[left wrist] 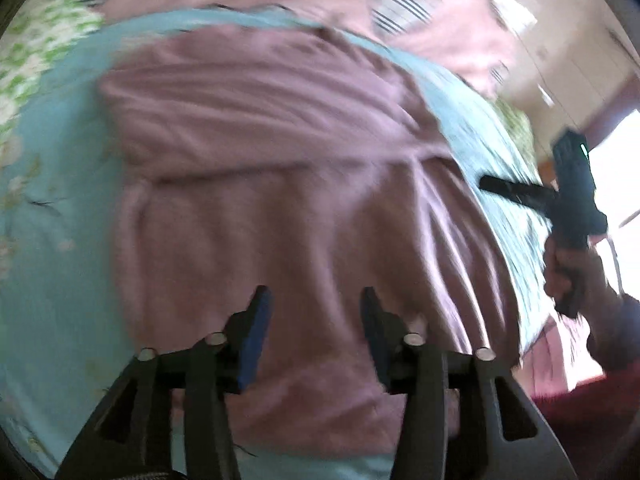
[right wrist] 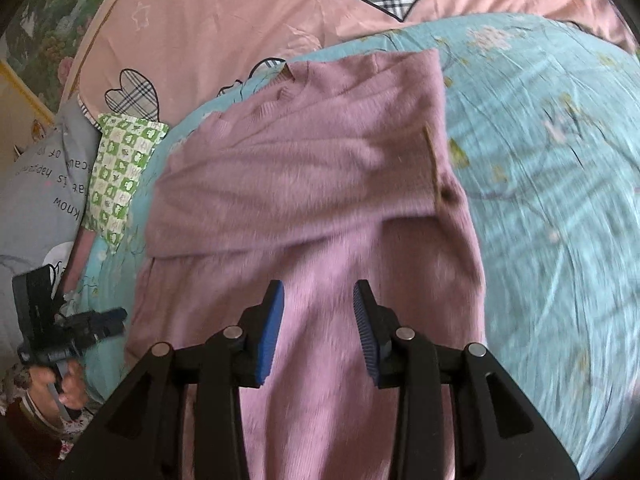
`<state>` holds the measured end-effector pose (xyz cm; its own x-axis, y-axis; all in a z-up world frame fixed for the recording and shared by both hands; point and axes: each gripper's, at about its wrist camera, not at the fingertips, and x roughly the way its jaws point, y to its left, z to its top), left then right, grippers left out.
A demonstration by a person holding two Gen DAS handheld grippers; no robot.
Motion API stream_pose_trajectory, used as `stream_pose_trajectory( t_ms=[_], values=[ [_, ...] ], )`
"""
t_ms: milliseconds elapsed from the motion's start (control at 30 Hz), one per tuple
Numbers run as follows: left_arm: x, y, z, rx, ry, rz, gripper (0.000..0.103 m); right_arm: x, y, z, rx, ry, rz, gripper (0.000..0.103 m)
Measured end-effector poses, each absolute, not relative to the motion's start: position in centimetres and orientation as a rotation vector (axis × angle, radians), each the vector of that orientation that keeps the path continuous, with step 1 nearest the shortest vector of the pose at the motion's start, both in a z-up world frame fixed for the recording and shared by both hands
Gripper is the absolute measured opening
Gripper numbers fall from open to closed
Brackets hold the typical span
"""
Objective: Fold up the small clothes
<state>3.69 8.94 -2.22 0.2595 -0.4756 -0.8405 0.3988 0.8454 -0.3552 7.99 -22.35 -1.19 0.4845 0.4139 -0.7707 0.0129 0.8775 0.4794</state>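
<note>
- left gripper (left wrist: 312,300): jaws apart, nothing between them, hovering above the near half of the mauve sweater (left wrist: 280,184); blue pads (left wrist: 256,344) face each other with a clear gap
- right gripper (right wrist: 318,292): jaws also apart, empty, poised over the sweater's lower body, pads clear of the knit as far as I can tell
- from the left wrist view, the right gripper (left wrist: 576,196) sits out at the right edge of the bed, held by the person's hand (left wrist: 560,276) wrapped around the handle, off the garment; that view is motion-blurred
- from the right wrist view, the left gripper (right wrist: 68,332) is at the far left, low, beside the bed edge, hand (right wrist: 70,384) gripping from below, well apart from the sweater
- sweater (right wrist: 320,184) lies flat on the light blue floral sheet (right wrist: 560,200), neckline at the far end, upper part folded across the body so a fold edge runs left to right mid-garment
- small brown tag (right wrist: 434,168) shows on the sweater's right edge
- pink duvet with plaid hearts (right wrist: 240,20) lies beyond the sheet
- green checked pillow (right wrist: 120,168) and grey printed pillow (right wrist: 40,200) sit at left
- no containers in view
</note>
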Motion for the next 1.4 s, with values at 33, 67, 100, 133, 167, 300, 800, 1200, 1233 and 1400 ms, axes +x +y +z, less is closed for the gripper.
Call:
stream_pose_trajectory(
  t_ms=[33,67,100,133,167,300,800,1200,1233,1400],
  values=[
    [3.1,8.1,-2.4,-0.048,1.178,-0.632,0.052,7.3,-22.4,-1.2,0.468,1.046,0.251,0.037],
    [3.0,7.5,-2.6,-0.025,1.185,-0.661,0.056,6.4,-22.4,-1.3,0.480,1.047,0.248,0.037],
    [2.5,6.7,-2.9,0.009,1.202,-0.713,0.064,5.8,-22.4,-1.3,0.484,1.051,0.246,0.037],
    [2.0,5.9,-3.4,0.039,1.228,-0.764,0.068,5.1,-22.4,-1.3,0.485,1.056,0.244,0.038],
    [1.5,5.2,-3.8,0.065,1.249,-0.802,0.071,4.6,-22.3,-1.3,0.485,1.061,0.243,0.038],
    [0.7,2.9,-5.8,0.218,1.294,-0.857,0.072,2.1,-22.1,-1.5,0.480,1.082,0.239,0.039],
    [-7.1,7.3,-4.3,0.192,1.228,-0.857,0.009,-5.8,-24.0,-0.9,0.511,1.106,0.198,0.039],
    [-11.9,14.4,-7.0,-0.056,1.306,-0.682,0.011,-9.5,-23.7,-3.2,0.418,1.264,0.155,0.040],
    [-12.1,14.5,-7.1,-0.064,1.311,-0.673,0.012,-9.6,-23.7,-3.3,0.420,1.270,0.154,0.040],
    [-12.8,16.2,-8.3,-0.191,1.376,-0.645,0.025,-10.4,-23.4,-4.3,0.428,1.299,0.176,0.040]
  ],
)
